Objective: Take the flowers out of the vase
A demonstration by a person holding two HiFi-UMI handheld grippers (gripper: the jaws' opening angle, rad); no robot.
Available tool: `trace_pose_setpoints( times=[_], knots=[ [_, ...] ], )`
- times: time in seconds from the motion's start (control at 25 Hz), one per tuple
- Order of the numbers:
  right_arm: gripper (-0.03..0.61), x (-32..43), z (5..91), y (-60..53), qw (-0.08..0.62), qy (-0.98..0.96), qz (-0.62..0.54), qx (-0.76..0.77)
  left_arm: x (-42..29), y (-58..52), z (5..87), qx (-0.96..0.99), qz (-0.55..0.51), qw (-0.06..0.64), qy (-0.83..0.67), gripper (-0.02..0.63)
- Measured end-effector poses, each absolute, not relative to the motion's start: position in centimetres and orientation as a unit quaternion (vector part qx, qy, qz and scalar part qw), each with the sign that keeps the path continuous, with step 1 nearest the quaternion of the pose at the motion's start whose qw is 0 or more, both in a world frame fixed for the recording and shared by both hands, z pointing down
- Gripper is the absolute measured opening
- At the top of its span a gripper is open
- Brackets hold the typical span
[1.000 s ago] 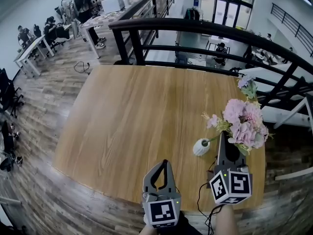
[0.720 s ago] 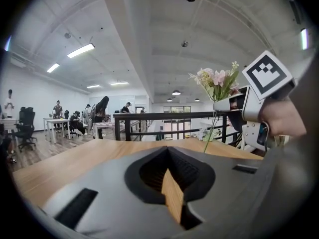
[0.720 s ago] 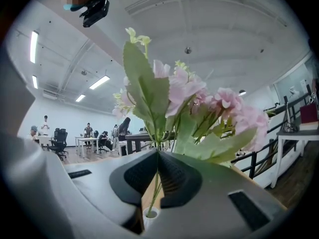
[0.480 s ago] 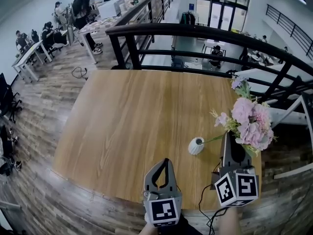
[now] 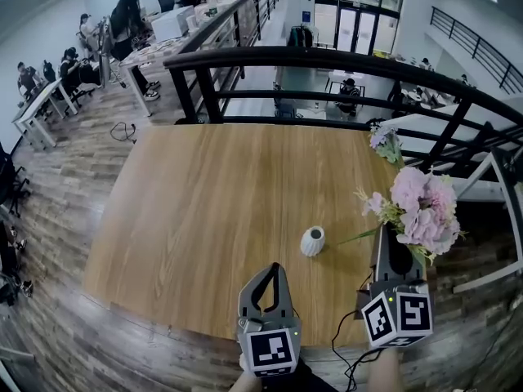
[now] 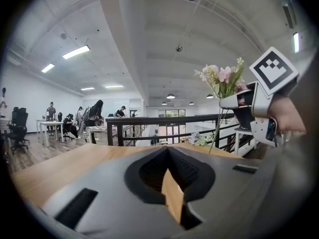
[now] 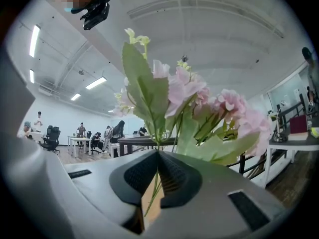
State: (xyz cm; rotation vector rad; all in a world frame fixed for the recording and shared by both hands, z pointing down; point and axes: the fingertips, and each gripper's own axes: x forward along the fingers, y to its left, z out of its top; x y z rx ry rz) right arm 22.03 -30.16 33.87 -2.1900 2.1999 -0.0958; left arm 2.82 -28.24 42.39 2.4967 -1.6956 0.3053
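Note:
A small white ribbed vase [image 5: 312, 241] stands on the wooden table [image 5: 204, 211], right of centre. My right gripper [image 5: 384, 233] is shut on the thin green stems of a pink flower bunch [image 5: 421, 209], held above the table's right edge. The stems' lower end [image 5: 341, 241] hangs just right of the vase, apparently outside its mouth. In the right gripper view the stems [image 7: 152, 193] run between the jaws, with the blossoms [image 7: 199, 98] close above. My left gripper [image 5: 274, 268] is shut and empty near the front edge. The left gripper view shows the bunch [image 6: 222, 78] raised at right.
A second small flower sprig [image 5: 384, 140] lies at the table's far right corner. A black railing [image 5: 327, 60] runs behind the table, with a drop beyond it. People sit at desks [image 5: 37, 96] far left. A cable [image 5: 339, 337] hangs below the front edge.
My right gripper has risen with the flower bunch, and the stems have come away from the vase mouth. The left gripper has shifted only a little.

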Motion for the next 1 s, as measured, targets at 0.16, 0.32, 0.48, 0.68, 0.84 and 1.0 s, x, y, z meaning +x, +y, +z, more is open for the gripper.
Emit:
trace_pose_setpoints(
  times=[0.16, 0.32, 0.48, 0.68, 0.84, 1.0],
  knots=[
    [0.017, 24.6, 34.3, -28.1, 0.017, 0.695, -0.036, -0.718, 4.7, -27.4, 41.3, 0.827, 0.092, 0.041, -0.553, 0.028],
    [0.017, 26.6, 35.2, -26.9, 0.02, 0.68, -0.044, -0.731, 5.4, -27.2, 40.7, 0.829, 0.09, 0.031, -0.55, 0.028],
    [0.017, 27.8, 35.4, -26.1, 0.017, 0.669, -0.044, -0.741, 5.3, -27.2, 40.4, 0.827, 0.092, 0.036, -0.553, 0.028],
    [0.017, 28.9, 36.6, -25.2, 0.001, 0.657, -0.05, -0.752, 5.0, -27.4, 40.3, 0.823, 0.098, 0.04, -0.558, 0.028],
    [0.017, 29.6, 38.0, -24.5, -0.003, 0.649, -0.064, -0.758, 4.9, -27.5, 40.3, 0.821, 0.096, 0.036, -0.561, 0.028],
    [0.017, 30.1, 38.5, -24.4, -0.005, 0.644, -0.069, -0.762, 4.8, -27.8, 40.4, 0.82, 0.099, 0.037, -0.563, 0.028]
  ],
)
